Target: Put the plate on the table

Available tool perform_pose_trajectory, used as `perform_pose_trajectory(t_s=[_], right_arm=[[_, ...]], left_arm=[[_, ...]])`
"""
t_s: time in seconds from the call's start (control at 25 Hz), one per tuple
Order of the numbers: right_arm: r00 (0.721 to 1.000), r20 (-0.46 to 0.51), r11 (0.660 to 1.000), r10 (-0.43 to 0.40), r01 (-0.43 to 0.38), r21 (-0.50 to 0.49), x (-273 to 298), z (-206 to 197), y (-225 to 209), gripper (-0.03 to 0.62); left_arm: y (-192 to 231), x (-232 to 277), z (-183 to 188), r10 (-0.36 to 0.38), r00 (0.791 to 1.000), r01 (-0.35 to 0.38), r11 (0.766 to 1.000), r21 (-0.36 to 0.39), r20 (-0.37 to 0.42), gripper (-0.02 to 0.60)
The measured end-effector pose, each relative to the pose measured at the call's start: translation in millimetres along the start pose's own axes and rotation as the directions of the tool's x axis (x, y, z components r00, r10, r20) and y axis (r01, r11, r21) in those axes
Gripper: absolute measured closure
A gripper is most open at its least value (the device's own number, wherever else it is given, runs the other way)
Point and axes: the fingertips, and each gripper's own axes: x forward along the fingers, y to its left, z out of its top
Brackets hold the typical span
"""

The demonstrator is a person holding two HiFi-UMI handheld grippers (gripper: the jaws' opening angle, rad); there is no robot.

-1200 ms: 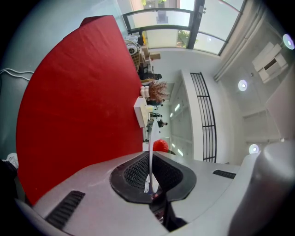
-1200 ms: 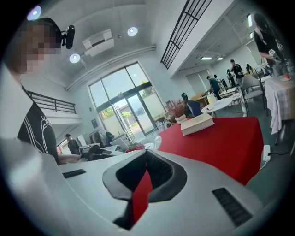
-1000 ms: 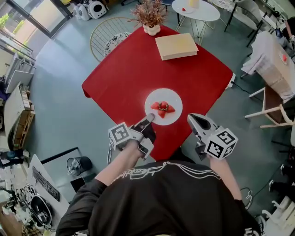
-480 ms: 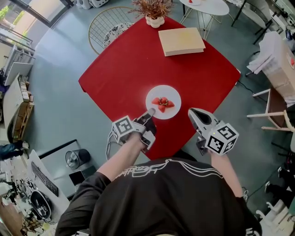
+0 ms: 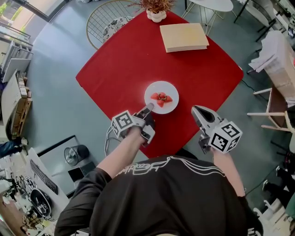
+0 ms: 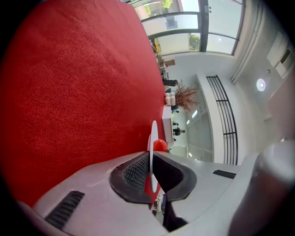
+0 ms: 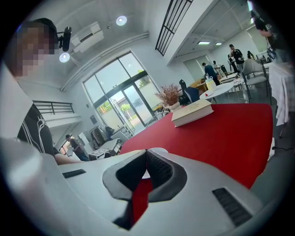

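A white plate [image 5: 161, 97] with red strawberry pieces [image 5: 161, 97] is over the near part of the red table [image 5: 138, 55]. My left gripper [image 5: 148, 109] is shut on the plate's near rim. In the left gripper view the plate [image 6: 151, 136] shows edge-on between the pads, with a strawberry [image 6: 160, 145] beyond, and the left gripper [image 6: 150, 162] pinches the rim. I cannot tell whether the plate touches the cloth. My right gripper [image 5: 195, 110] hovers to the right of the plate, shut and empty. In its own view the right gripper [image 7: 146, 156] has its tips together.
A tan book [image 5: 184, 37] lies on the far side of the table, also seen as a book [image 7: 192, 112] in the right gripper view. A potted dried plant [image 5: 156, 8] stands at the far corner. A wire chair [image 5: 105, 25] and other tables surround the red table.
The plate, held by my left gripper, looks smaller against the table than a second ago, so it has come down toward the cloth. The right gripper stays beside it, shut.
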Motion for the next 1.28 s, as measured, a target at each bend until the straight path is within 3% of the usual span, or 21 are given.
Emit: perform_pose_trajectory(t_s=[0.48, 0.68, 0.88, 1.04, 1.16, 1.28], right_arm=[[1.000, 0.022, 1.000, -0.015, 0.015, 0.025, -2, -1, -1, 0.586], [1.000, 0.021, 0.999, -0.015, 0.014, 0.034, -1, -5, 1, 0.586], [0.999, 0.022, 0.999, -0.025, 0.023, 0.048, 0, -8, 3, 0.586], [1.000, 0.013, 0.998, -0.022, 0.021, 0.060, 5, -13, 5, 0.586], [1.000, 0.008, 0.997, -0.011, 0.010, 0.071, 6, -17, 9, 0.586], [1.000, -0.009, 0.997, -0.003, 0.004, 0.079, 8, -24, 14, 0.586]], left_arm=[[1, -2, 4, -0.032, 0.999, 0.032, 0.999, 0.008, 0.020, 0.558], [-15, 0, 5, -0.150, 0.988, 0.151, 0.988, -0.020, 0.026, 0.438], [-26, -2, 2, -0.215, 0.977, 0.215, 0.977, -0.009, -0.008, 0.400], [-30, 0, -4, -0.207, 0.976, 0.213, 0.971, 0.104, -0.072, 0.391], [-21, -1, -11, -0.115, 0.984, 0.144, 0.962, 0.232, -0.136, 0.391], [-18, -1, -9, -0.055, 0.983, 0.114, 0.932, 0.344, -0.175, 0.391]])
